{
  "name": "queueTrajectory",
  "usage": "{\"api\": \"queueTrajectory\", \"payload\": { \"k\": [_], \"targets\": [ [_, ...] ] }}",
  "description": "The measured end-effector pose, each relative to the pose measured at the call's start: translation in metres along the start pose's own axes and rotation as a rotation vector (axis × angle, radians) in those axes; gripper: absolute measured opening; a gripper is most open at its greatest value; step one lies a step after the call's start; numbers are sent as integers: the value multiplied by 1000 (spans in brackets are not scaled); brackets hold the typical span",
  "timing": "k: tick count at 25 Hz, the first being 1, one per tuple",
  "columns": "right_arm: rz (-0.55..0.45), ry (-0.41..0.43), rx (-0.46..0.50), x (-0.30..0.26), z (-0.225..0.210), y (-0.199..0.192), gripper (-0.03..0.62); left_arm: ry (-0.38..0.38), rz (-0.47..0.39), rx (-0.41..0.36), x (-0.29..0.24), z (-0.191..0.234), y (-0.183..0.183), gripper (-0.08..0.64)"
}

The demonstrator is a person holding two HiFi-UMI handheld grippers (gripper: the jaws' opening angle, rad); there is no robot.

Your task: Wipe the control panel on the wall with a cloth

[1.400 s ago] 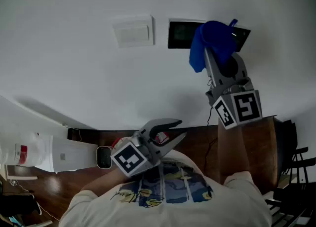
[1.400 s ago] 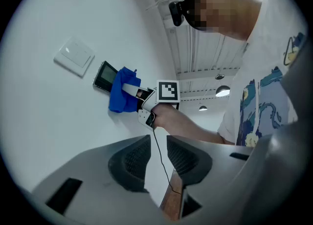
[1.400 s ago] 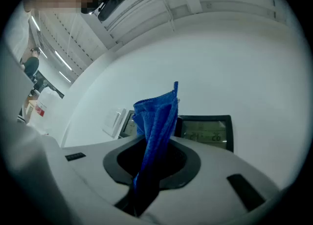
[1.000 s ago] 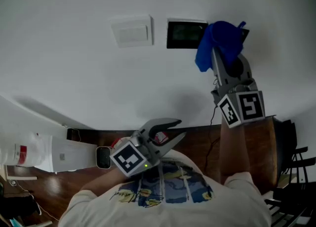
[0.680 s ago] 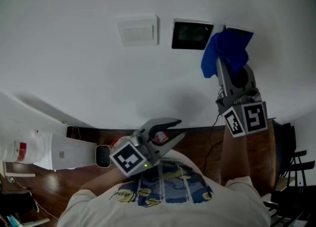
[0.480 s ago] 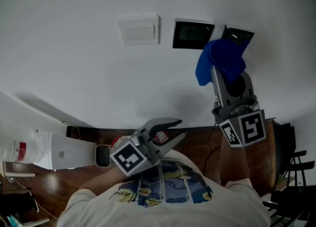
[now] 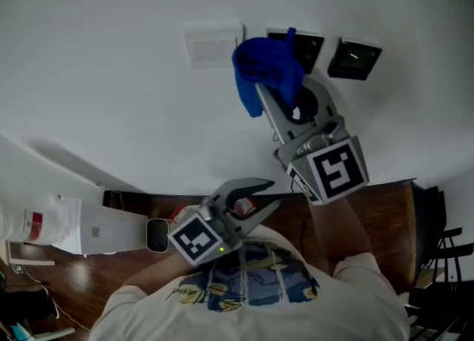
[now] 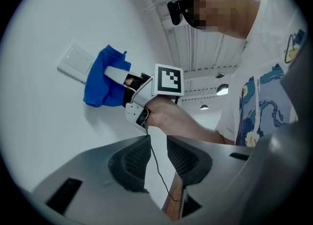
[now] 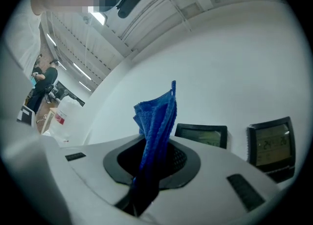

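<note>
Right gripper was raised to the wall, its jaws clamped on a blue cloth. In the right gripper view we saw the cloth pinched between the pads, its lower part bunched in the throat and the free end standing up past the tips. That put a soft wad ahead of the hard jaws, so, as we judged it, only fabric would meet the wall fittings.

The cloth lay over the left edge of the nearer control panel, a dark screen. It reached toward the white switch plate just beside it. A second dark panel sat to the right, uncovered. From the left gripper view the wad looked pressed to the wall, though we could not confirm contact.

Left gripper hung low, close to the person's shirt and well apart from the panels. Its jaws stood a little apart with nothing between them. Only a wire and the wall showed through the gap. We took it as parked out of the way, one gripper being enough for wiping.

A white jug sat above the wooden floor at far left, no part of the job.

Our reading: wiping under way, the cloth at the left end of the panel row. Risk noted: a hard press could trigger a screen or button.
</note>
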State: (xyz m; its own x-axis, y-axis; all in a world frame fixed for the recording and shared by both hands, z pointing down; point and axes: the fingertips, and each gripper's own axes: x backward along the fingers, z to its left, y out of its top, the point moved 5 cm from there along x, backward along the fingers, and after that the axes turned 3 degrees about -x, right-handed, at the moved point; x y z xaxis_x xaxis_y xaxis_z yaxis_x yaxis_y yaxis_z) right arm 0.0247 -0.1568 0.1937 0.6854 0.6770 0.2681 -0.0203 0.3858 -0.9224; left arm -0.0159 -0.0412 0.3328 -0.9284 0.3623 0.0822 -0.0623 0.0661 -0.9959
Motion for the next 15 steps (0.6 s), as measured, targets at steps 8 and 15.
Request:
{"api": "queueTrajectory", "payload": {
  "k": [8,15],
  "targets": [
    [0,-56,-2,-13,-20,-2,77,9,5,9,3,2,-1,89],
    [13,-119,4,4,-43,-3,77,-16,12,14,-4,0,-3,89]
  ]
}}
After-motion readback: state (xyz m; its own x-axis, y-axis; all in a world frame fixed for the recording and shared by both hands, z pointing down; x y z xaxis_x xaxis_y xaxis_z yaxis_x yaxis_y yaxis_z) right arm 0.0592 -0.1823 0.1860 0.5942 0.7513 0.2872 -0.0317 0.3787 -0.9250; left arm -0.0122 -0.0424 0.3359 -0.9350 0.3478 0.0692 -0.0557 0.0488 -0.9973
